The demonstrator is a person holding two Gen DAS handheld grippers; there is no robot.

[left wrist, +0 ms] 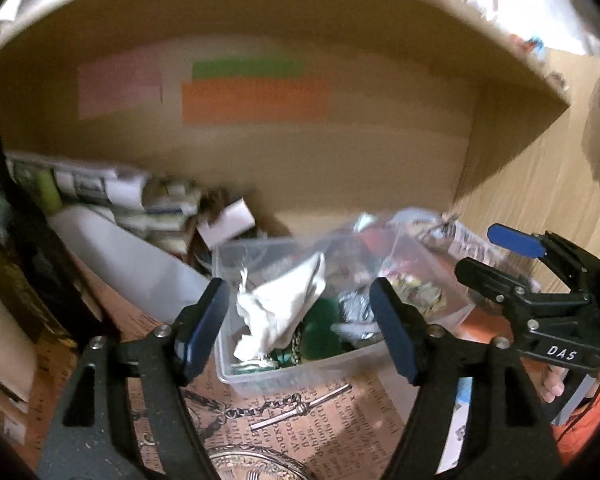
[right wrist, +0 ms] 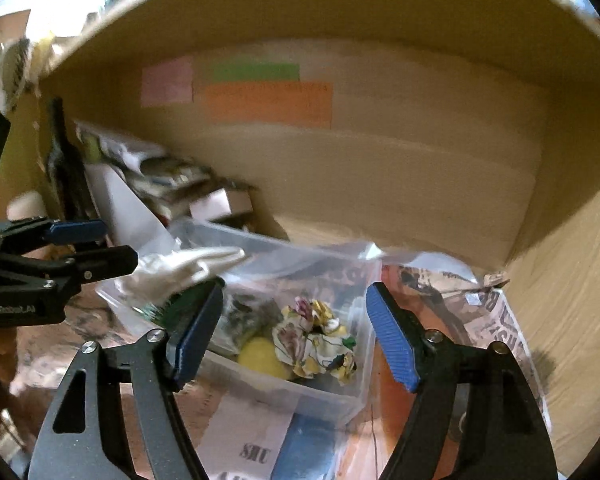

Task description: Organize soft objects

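Note:
A clear plastic bin stands on the printed paper and holds soft items. A white cloth hangs over its left part, in mid-air or just landing. A green soft thing, a silver crumpled one, a floral crumpled cloth and a yellow ball lie inside. My left gripper is open just above the bin, empty; it also shows in the right wrist view. My right gripper is open above the bin's right part and shows in the left wrist view.
A cardboard box wall with pink, green and orange notes stands behind. Stacked papers and a white sheet lean at the left. A clear plastic bag lies right of the bin. Vintage-print paper covers the surface.

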